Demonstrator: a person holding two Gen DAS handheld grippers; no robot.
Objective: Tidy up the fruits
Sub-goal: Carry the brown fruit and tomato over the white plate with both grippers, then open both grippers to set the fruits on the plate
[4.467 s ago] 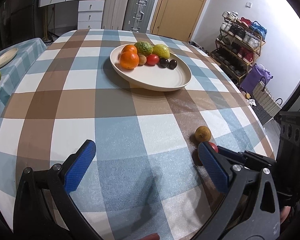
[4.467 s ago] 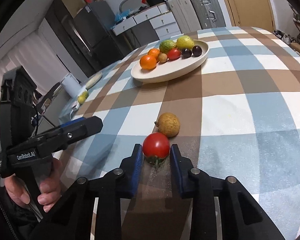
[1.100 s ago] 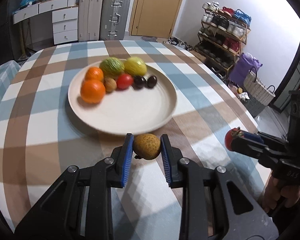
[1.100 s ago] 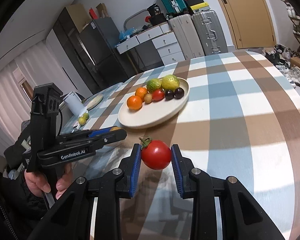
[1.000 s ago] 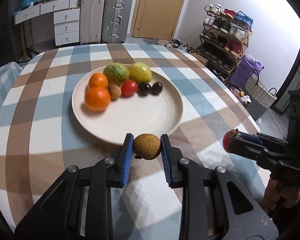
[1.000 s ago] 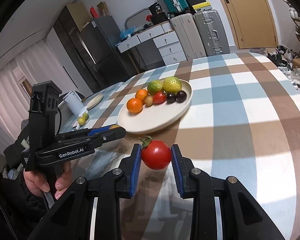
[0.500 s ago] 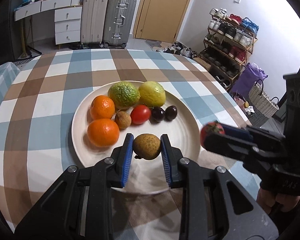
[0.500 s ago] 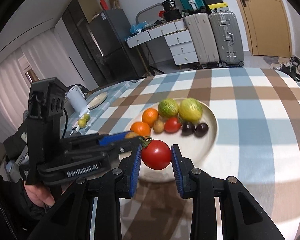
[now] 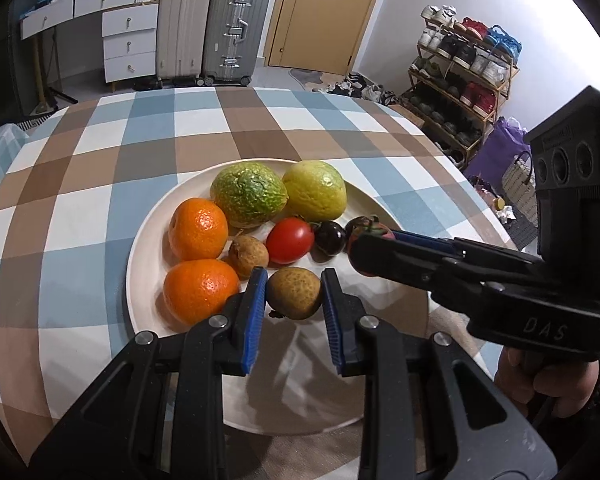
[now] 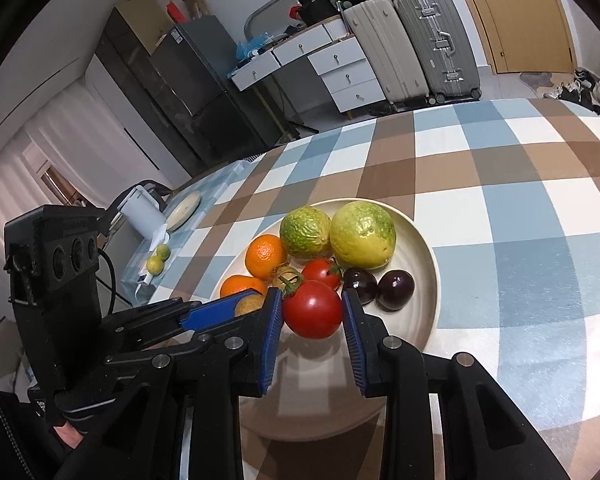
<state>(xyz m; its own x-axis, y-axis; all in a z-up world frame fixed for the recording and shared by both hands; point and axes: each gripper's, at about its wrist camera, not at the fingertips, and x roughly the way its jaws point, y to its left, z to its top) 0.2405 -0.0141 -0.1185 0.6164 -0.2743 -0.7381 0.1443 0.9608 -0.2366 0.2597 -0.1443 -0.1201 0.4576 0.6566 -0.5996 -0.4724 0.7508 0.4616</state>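
Note:
My left gripper (image 9: 294,294) is shut on a small brown round fruit (image 9: 295,293) and holds it over the cream plate (image 9: 384,412), near its front. My right gripper (image 10: 311,316) is shut on a red tomato (image 10: 313,309) above the same plate (image 10: 420,308). The plate holds two oranges (image 9: 199,290), a green citrus (image 9: 248,194), a yellow-green citrus (image 9: 315,190), a tomato (image 9: 290,240), a small brown fruit (image 9: 249,255) and two dark plums (image 10: 396,290). In the left wrist view the right gripper (image 9: 374,254) reaches in from the right.
The plate sits on a round table with a blue, brown and white checked cloth (image 9: 100,160). A side table at left carries a small plate (image 10: 185,206) and two limes (image 10: 156,265). Suitcases (image 9: 236,28), drawers and a shoe rack (image 9: 464,76) stand beyond the table.
Both grippers have moved forward over the plate with their fruits still held. The right gripper has come in close beside the left one.

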